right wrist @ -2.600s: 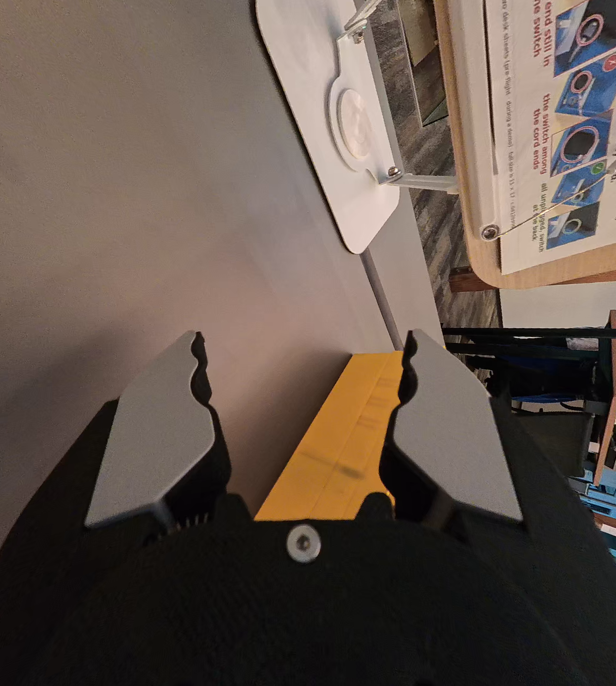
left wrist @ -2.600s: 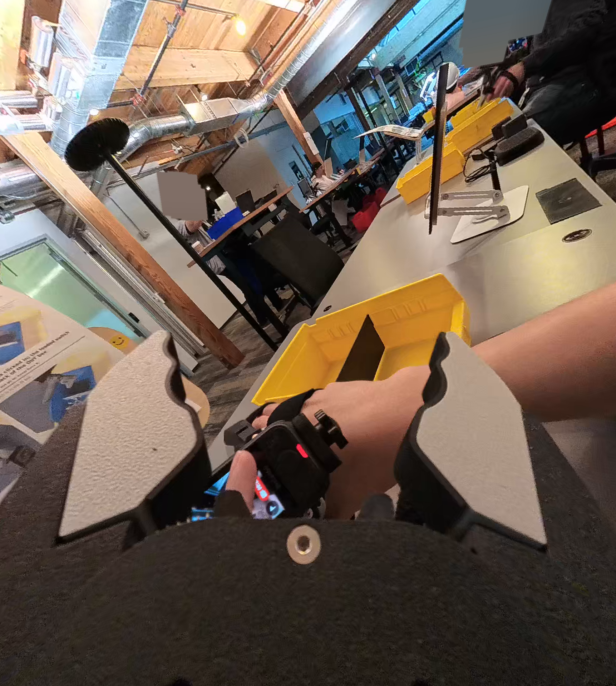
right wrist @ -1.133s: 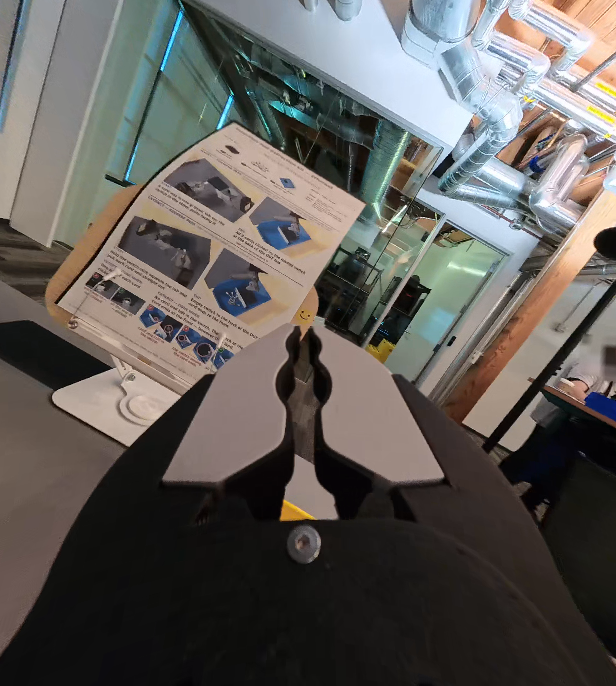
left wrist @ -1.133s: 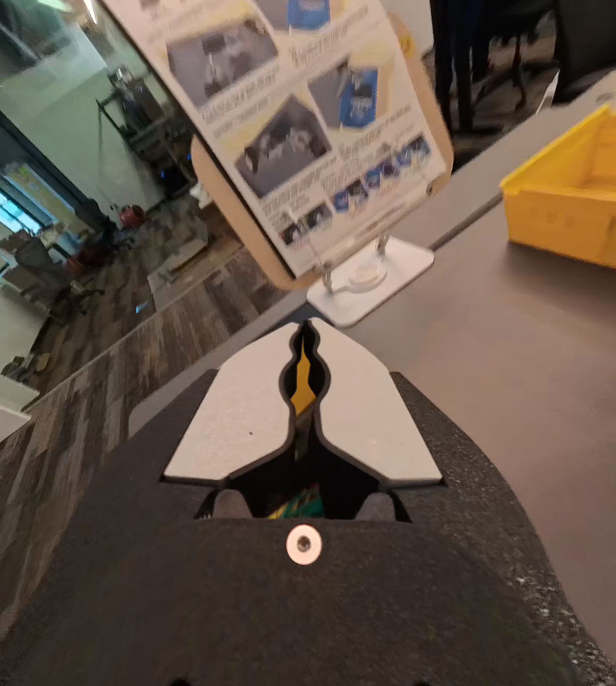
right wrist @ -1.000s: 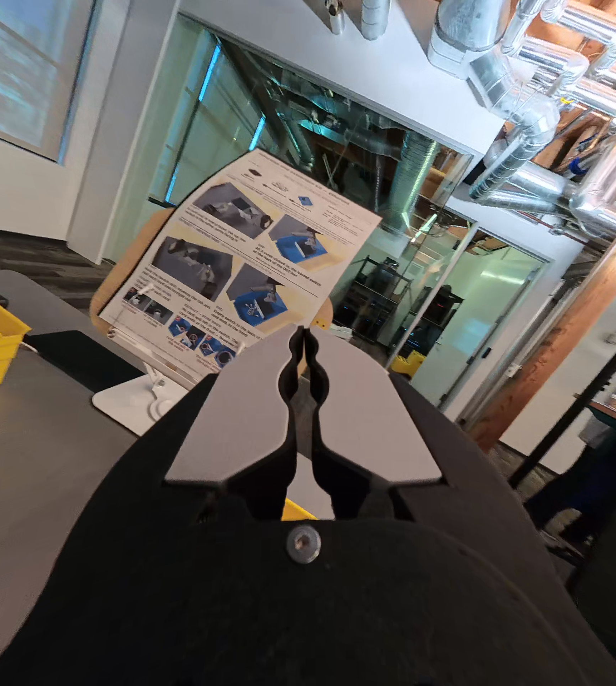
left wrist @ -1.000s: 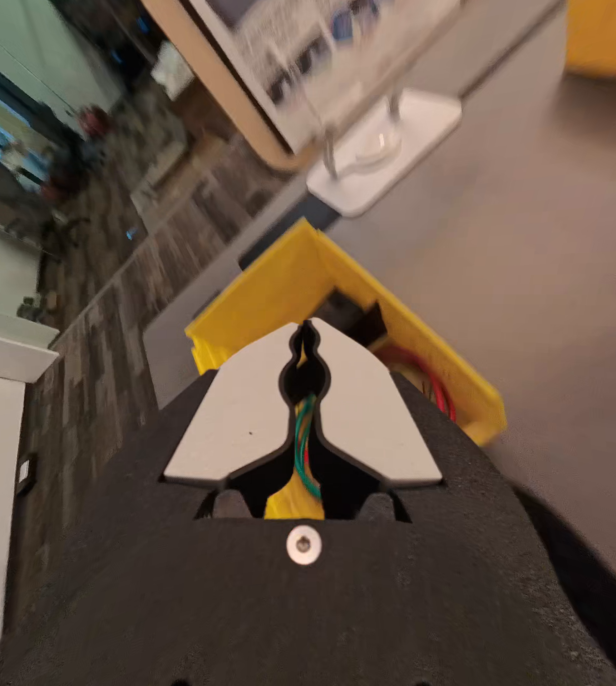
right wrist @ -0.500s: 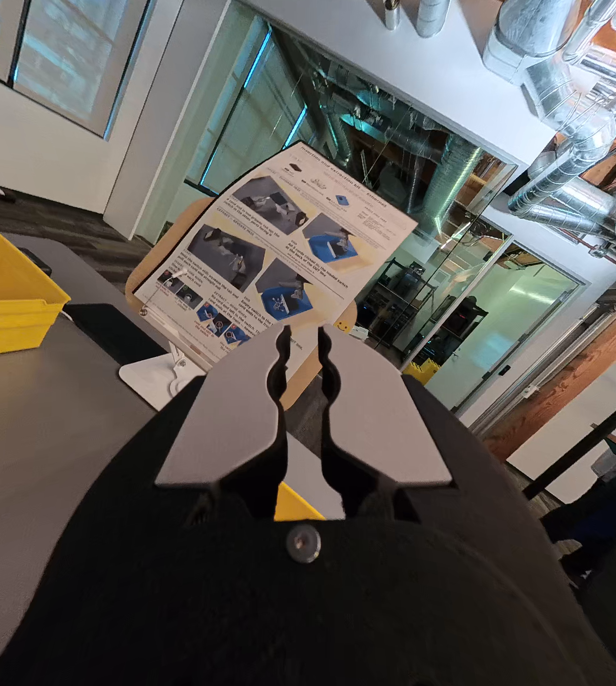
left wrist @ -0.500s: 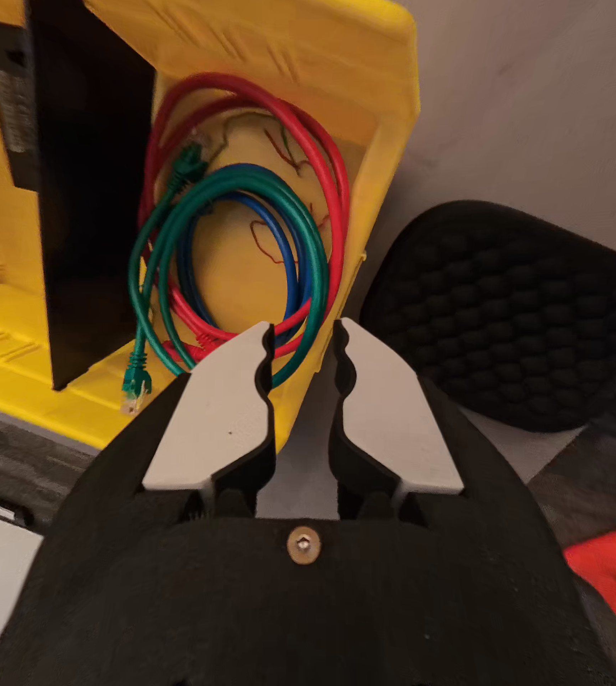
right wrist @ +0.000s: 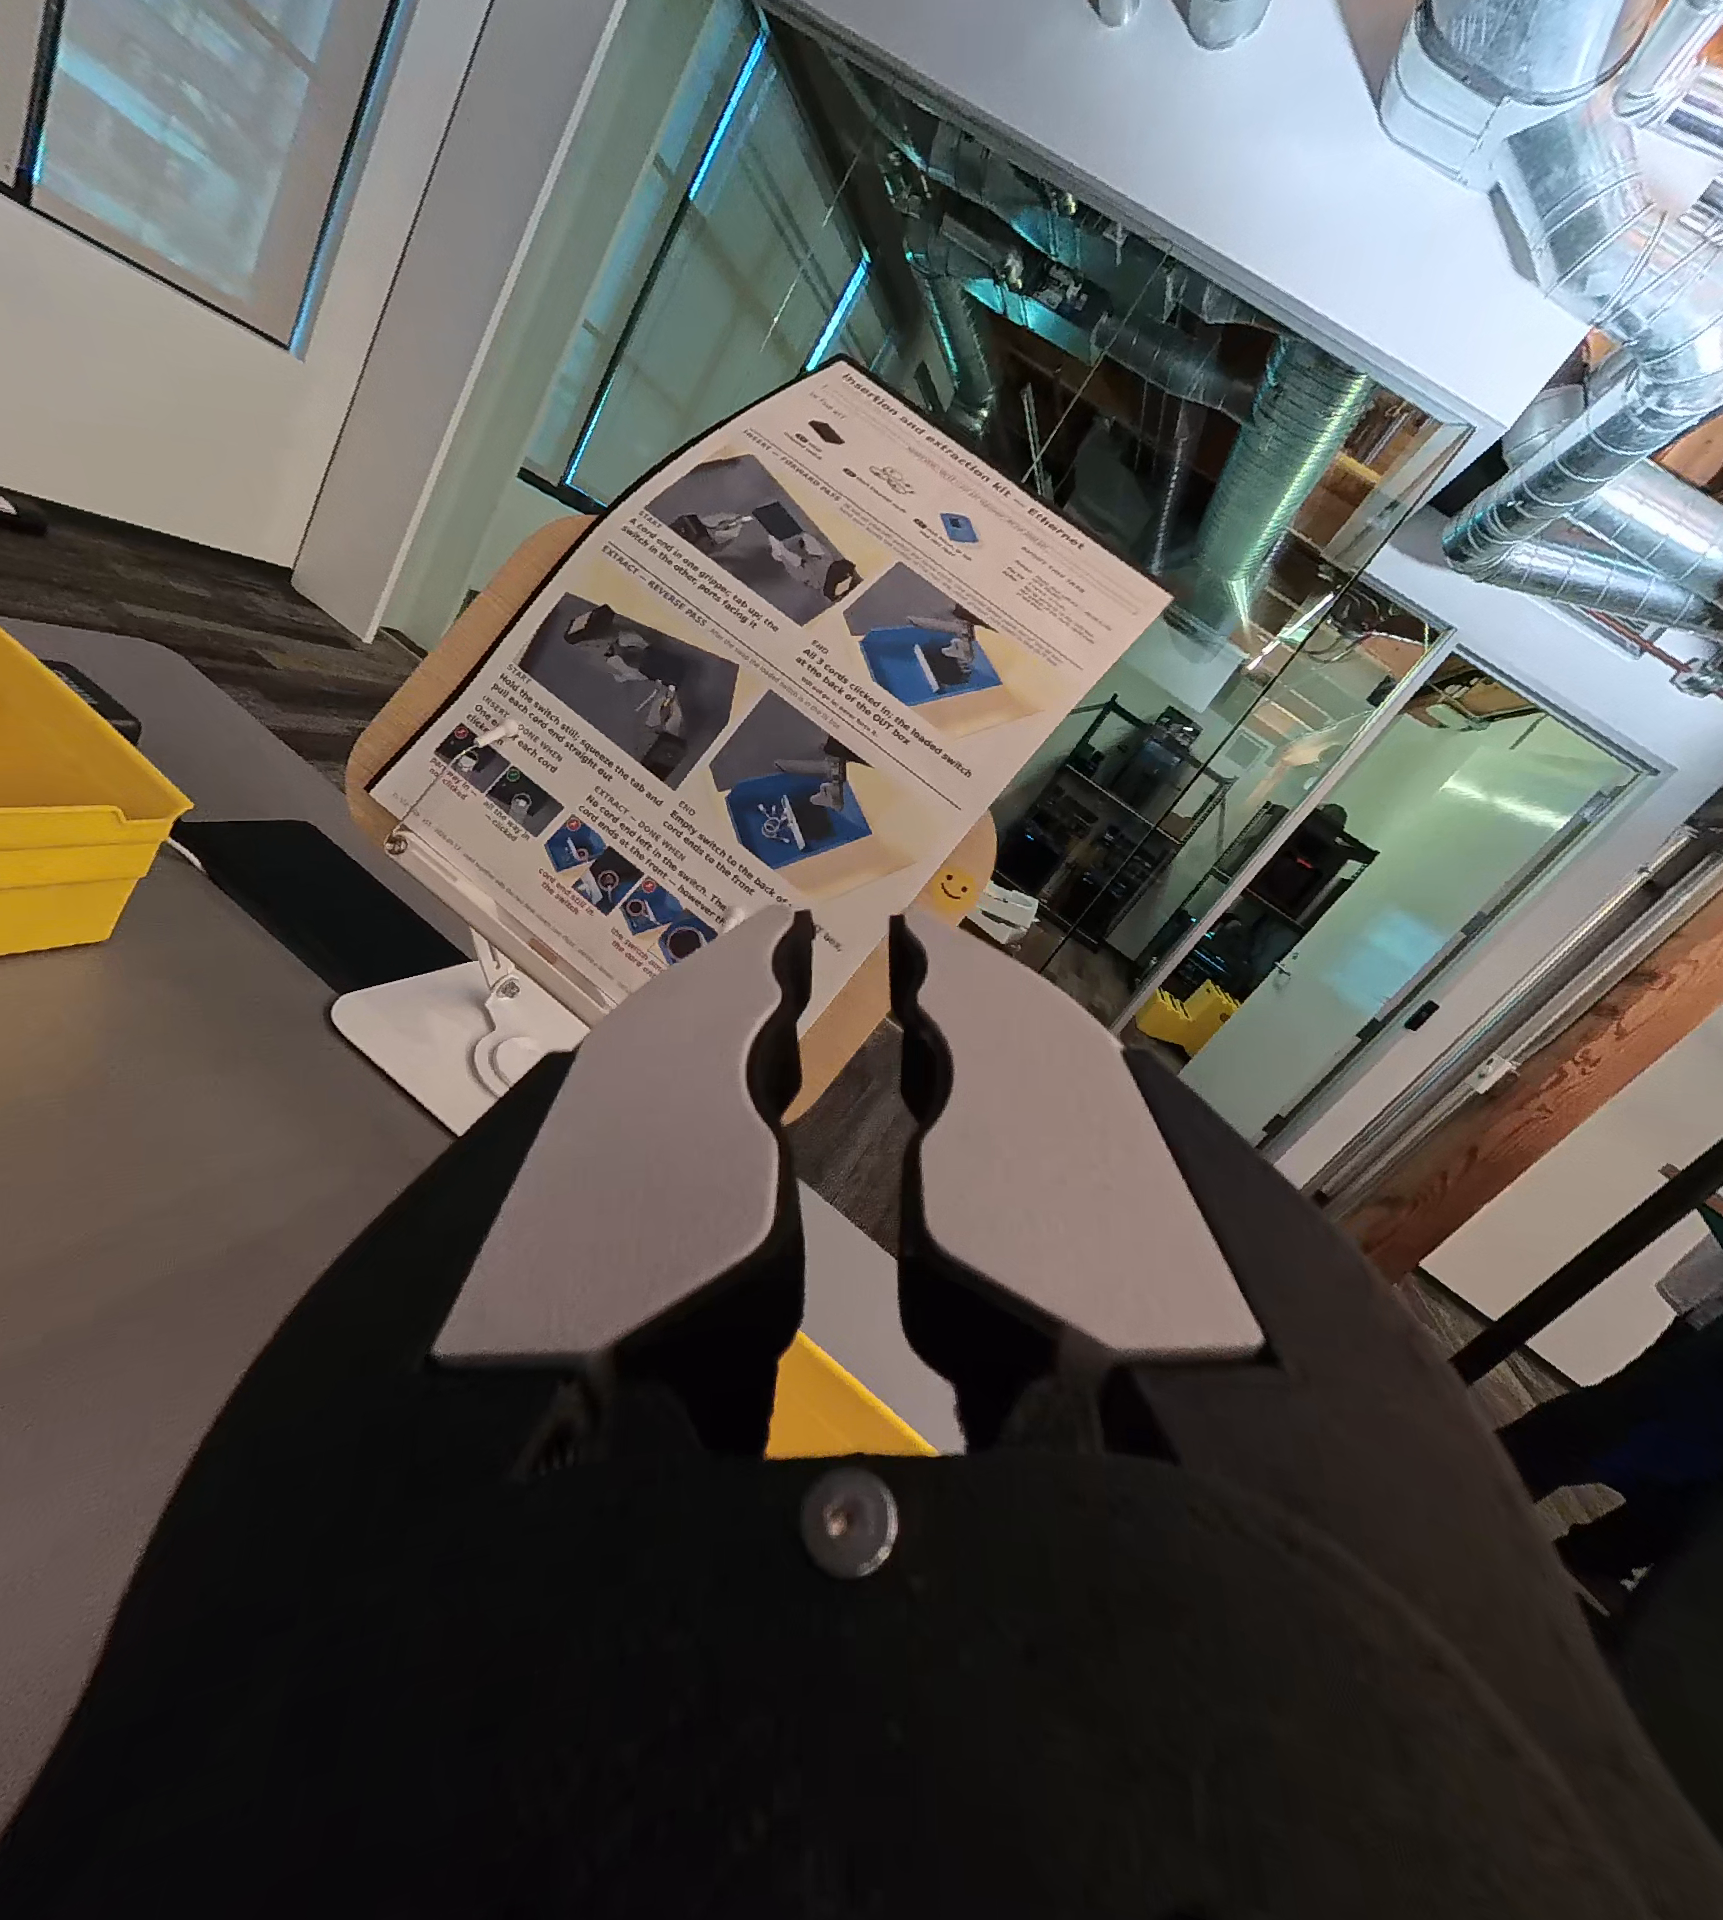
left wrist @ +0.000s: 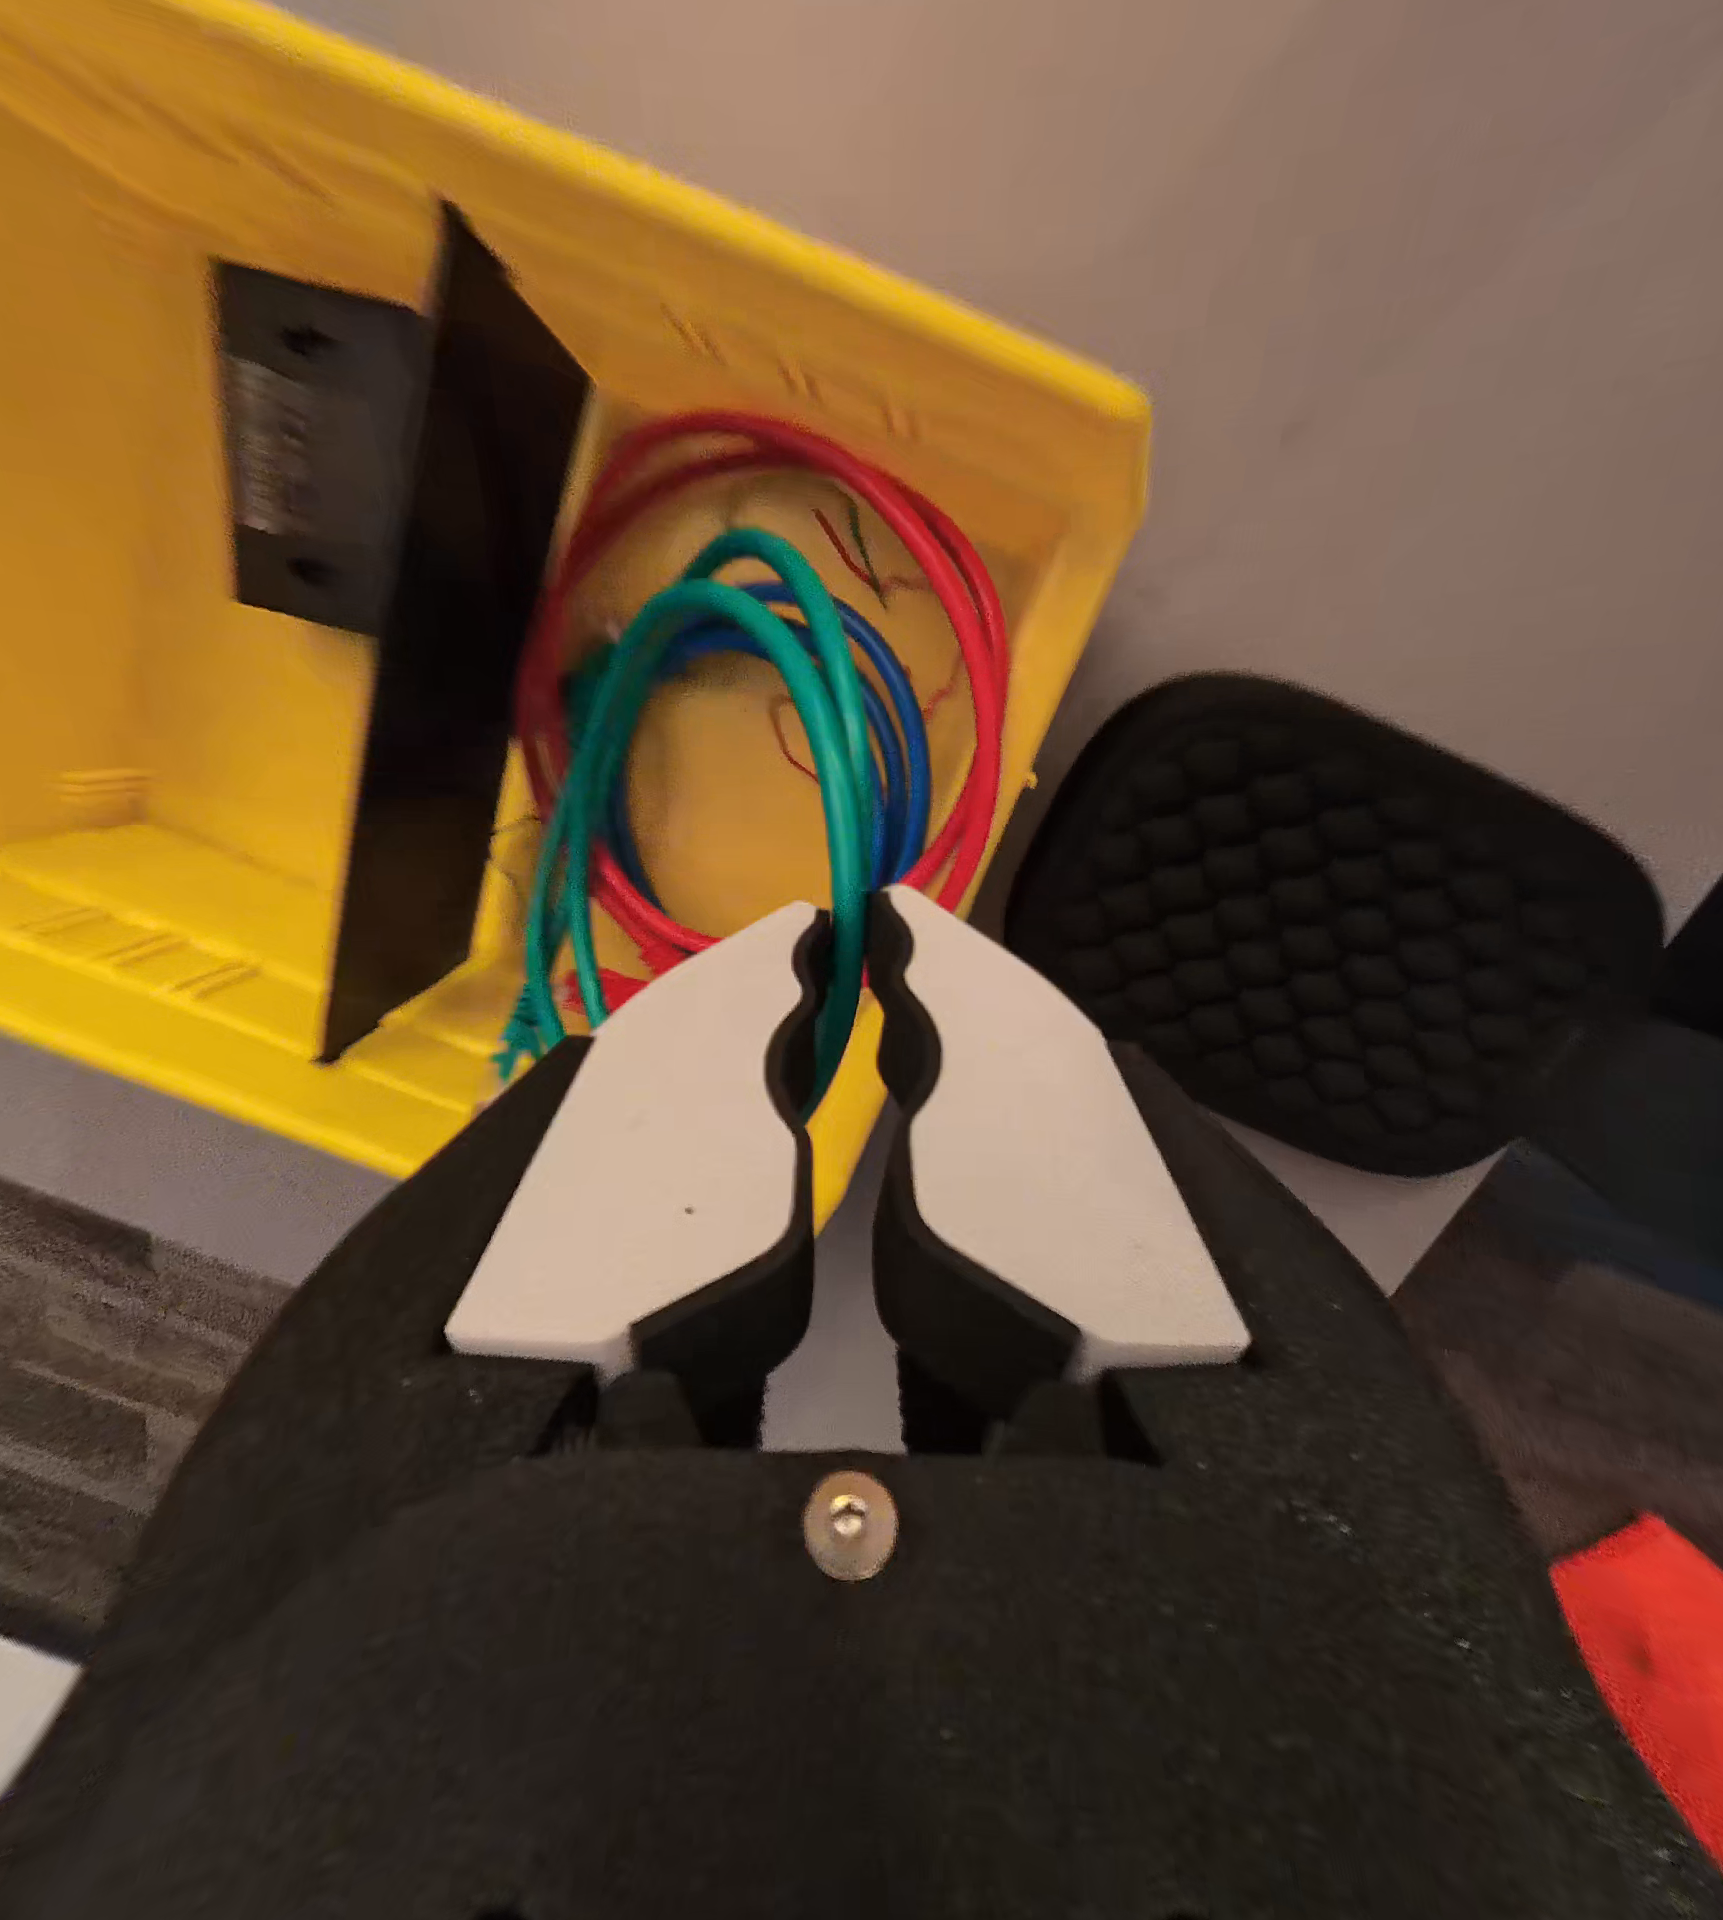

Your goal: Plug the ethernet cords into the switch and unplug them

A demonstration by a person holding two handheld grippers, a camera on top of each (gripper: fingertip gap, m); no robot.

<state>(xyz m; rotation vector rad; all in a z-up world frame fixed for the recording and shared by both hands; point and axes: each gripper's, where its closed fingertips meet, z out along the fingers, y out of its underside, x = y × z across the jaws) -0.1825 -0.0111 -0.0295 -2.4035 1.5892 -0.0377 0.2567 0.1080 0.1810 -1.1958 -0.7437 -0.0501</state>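
My left gripper (left wrist: 849, 920) pinches the green cord (left wrist: 841, 790) at its fingertips. Ahead in the yellow bin (left wrist: 161, 873) lie red (left wrist: 982, 665) and blue cords (left wrist: 893, 717); the black switch (left wrist: 317, 457) sits far left beyond a divider (left wrist: 452, 665).

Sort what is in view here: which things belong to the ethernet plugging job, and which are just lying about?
Belongs to the job:
- green cord, pinched in the left gripper
- red cord and blue cord, coiled in the yellow bin
- black switch, behind the bin's divider
- right gripper, slightly open, empty

Just lying about:
- instruction sheet on its stand
- second yellow bin
- black textured pad
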